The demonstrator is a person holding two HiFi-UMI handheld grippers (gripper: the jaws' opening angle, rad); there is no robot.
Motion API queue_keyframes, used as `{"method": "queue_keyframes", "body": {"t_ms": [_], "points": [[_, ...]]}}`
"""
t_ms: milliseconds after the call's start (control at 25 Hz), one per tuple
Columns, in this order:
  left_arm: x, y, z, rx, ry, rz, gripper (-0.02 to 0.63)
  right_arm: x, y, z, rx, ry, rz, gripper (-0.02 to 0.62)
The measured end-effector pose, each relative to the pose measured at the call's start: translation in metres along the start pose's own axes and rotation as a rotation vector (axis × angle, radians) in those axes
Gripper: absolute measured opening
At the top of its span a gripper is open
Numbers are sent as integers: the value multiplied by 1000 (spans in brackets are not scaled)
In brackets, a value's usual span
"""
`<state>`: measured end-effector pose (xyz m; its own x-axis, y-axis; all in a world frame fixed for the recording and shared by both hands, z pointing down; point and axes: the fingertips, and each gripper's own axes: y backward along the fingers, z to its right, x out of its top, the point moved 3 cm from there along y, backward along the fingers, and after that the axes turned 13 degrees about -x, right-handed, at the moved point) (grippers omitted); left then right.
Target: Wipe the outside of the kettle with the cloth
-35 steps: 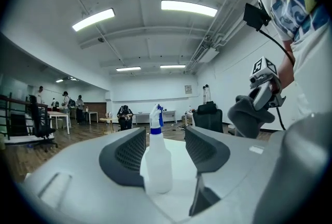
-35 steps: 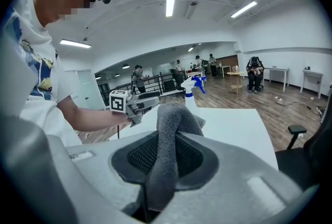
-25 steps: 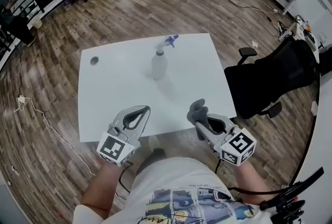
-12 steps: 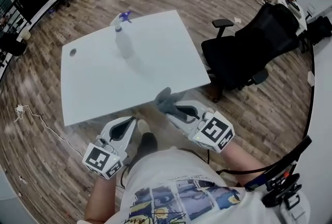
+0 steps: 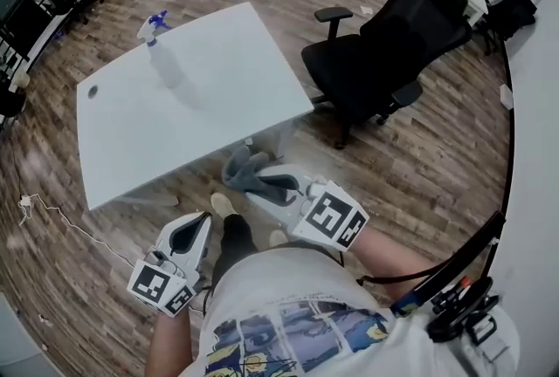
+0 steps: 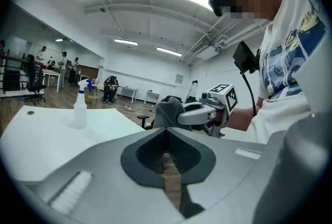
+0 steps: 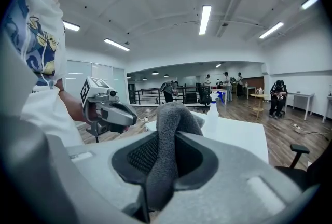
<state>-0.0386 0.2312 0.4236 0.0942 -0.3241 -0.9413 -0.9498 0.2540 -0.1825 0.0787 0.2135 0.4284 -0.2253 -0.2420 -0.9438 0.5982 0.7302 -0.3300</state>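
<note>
Both forearms are drawn in close to the person's torso, short of the table [image 5: 201, 105] and over the wood floor [image 5: 410, 148]. The left gripper [image 5: 203, 219] sits low beside the left hip, pointing forward and slightly down toward the table's near edge; its jaws are pressed together with nothing between them, and only floor shows through the slot behind the pads. The right gripper [image 5: 251, 185] is held further forward, just below the table's near corner, angled toward the left of the head view. It is clenched on the grey cloth [image 5: 238, 167], which bunches above the jaw tips and trails down between the pads. Count: two grippers, each bearing one marker cube [image 5: 330, 217] with black-and-white squares; one cloth; one white table; one clear spray bottle [image 5: 165, 63] with a blue trigger head, upright near the table's far edge, well apart from both grippers; one black office chair [image 5: 393, 44] beside the table. The person's shirt [image 5: 297, 332] carries a blue and yellow graphic; any lettering on it is too small to read.
</note>
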Motion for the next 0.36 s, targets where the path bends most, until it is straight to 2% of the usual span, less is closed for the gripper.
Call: {"method": "queue_keyframes", "body": {"t_ms": [360], "points": [[10,-29,38,-70,16,49,3,-7,48,11,-41,-12,-12,75]]}}
